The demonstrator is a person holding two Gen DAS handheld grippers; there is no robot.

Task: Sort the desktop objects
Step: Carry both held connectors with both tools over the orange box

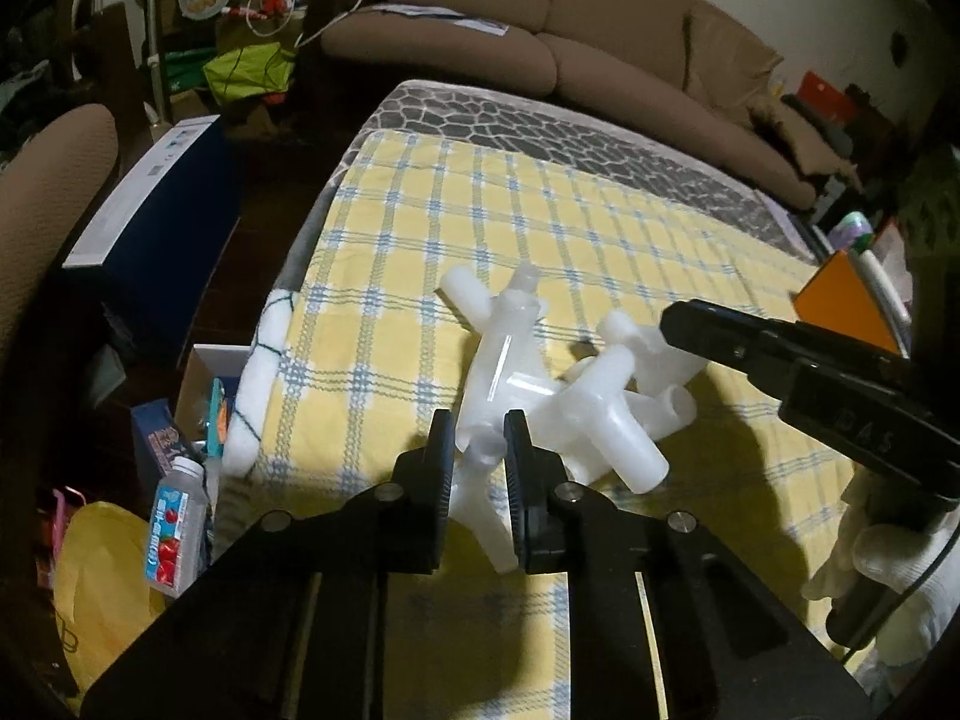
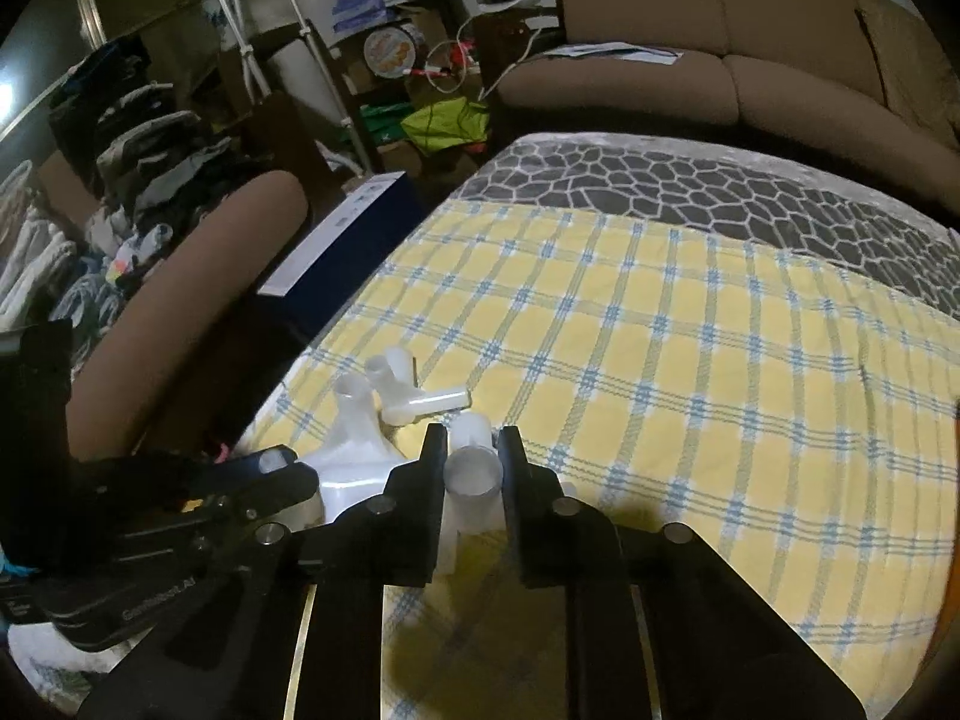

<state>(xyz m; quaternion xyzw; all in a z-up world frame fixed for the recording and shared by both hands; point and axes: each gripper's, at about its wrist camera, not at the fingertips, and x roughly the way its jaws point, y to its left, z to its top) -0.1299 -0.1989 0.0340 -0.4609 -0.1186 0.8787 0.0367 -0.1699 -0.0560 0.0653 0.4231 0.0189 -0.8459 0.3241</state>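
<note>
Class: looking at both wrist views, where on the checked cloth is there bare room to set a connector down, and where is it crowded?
Free: the checked cloth between the white connectors and the grey patterned cover, running to the right. Crowded: the near left corner, where the left gripper and right gripper each clamp a connector in the pile.

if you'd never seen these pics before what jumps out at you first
The tangle of white plastic pipe connectors heaped on the yellow checked cloth, near its front left edge. Both black grippers are clamped on pieces of it: the left gripper on one connector's arm, the right gripper around an open tube end. Behind the table a brown sofa fills the background.
</note>
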